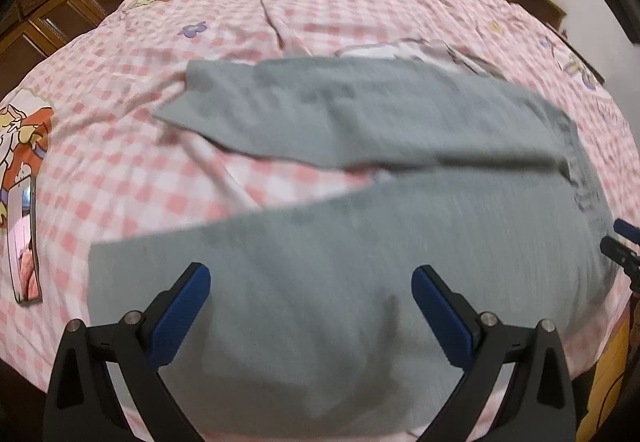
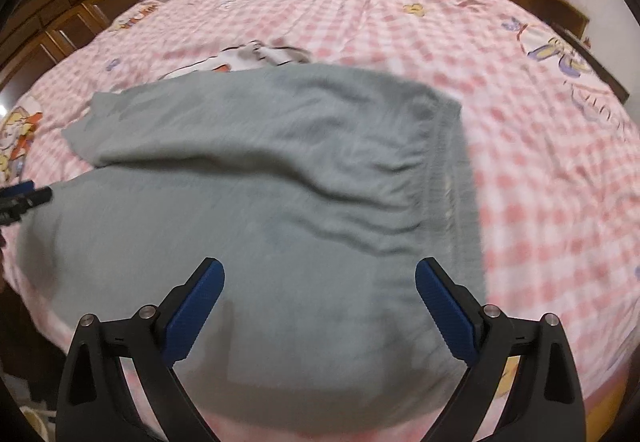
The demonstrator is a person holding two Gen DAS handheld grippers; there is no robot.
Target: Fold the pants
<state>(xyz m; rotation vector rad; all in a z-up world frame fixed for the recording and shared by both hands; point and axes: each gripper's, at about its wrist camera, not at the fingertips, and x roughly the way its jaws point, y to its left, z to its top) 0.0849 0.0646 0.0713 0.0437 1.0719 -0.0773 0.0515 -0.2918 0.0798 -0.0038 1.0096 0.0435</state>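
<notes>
The bed, under its pink checked cover with cartoon prints, is taking up nearly the whole of both views and is serving as the folding surface. The grey pants are lying flat on its near half, spread out so both legs show, which I take to be the starting layout for a lengthwise fold.

In the right wrist view the waistband is sitting toward 2 o'clock, running near to far, while the legs are stretching off toward 9 and 10 o'clock. The long axis is therefore running left to right across the bed, waist to the person's right, cuffs to the left. In the left wrist view the far leg is ending at a cuff near 10 o'clock, and the near leg is angling down toward 8 o'clock, the two opening a wedge of bare cover between them.

The left gripper is hovering over the near leg, fingers spread wide and holding nothing; its placement suggests a grab along that leg's near edge. The right gripper is hovering over the seat just left of the waistband, fingers likewise well apart and empty. Each gripper's tip is peeking into the other's view at the edge.
</notes>
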